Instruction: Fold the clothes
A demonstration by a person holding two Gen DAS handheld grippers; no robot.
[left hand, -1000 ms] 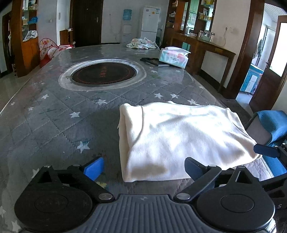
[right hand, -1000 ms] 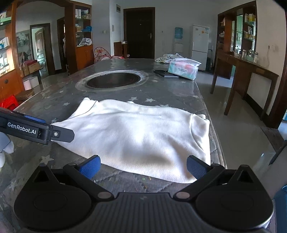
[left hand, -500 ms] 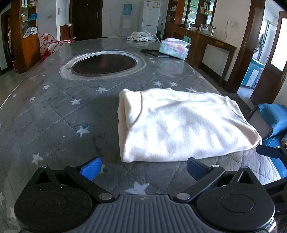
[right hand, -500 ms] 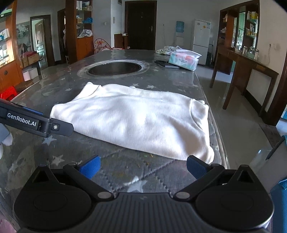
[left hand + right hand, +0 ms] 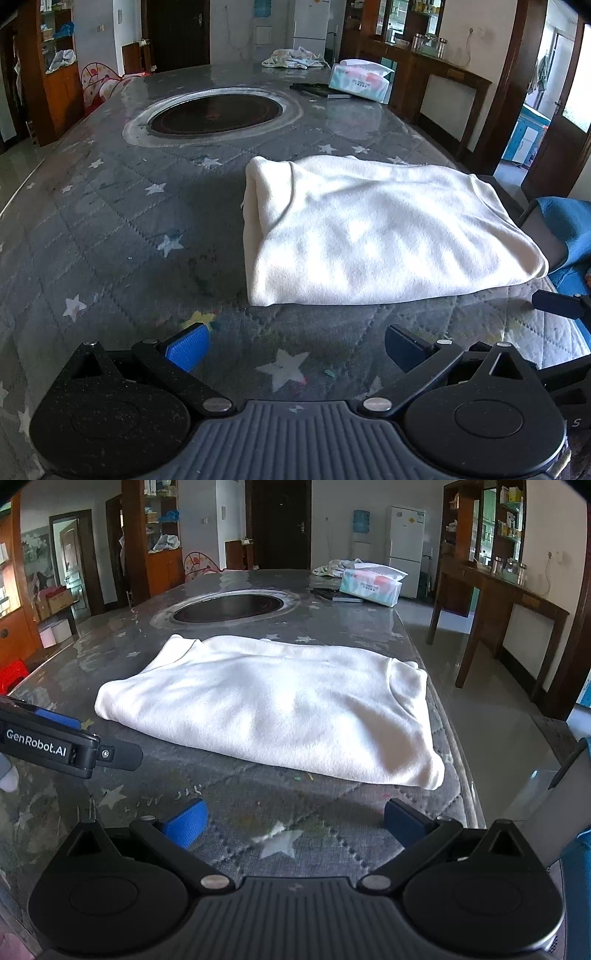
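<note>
A folded cream-white garment (image 5: 376, 229) lies flat on the grey star-patterned table, near its right edge; it also shows in the right wrist view (image 5: 280, 705). My left gripper (image 5: 295, 349) is open and empty, a short way back from the garment's near edge. My right gripper (image 5: 295, 821) is open and empty, also back from the garment, near the table's corner. The left gripper's side (image 5: 66, 744) shows at the left of the right wrist view. The tip of the right gripper (image 5: 557, 304) shows at the right of the left wrist view.
A round inset burner (image 5: 214, 116) sits in the table's middle. A tissue pack (image 5: 360, 81), a dark flat object (image 5: 314, 88) and a bundle of cloth (image 5: 293, 59) lie at the far end. A blue-covered chair (image 5: 565, 225) stands by the right edge (image 5: 447, 716).
Both grippers have drawn back toward me from the garment, so more bare table shows in front of them. The garment lies still and both stay open.
</note>
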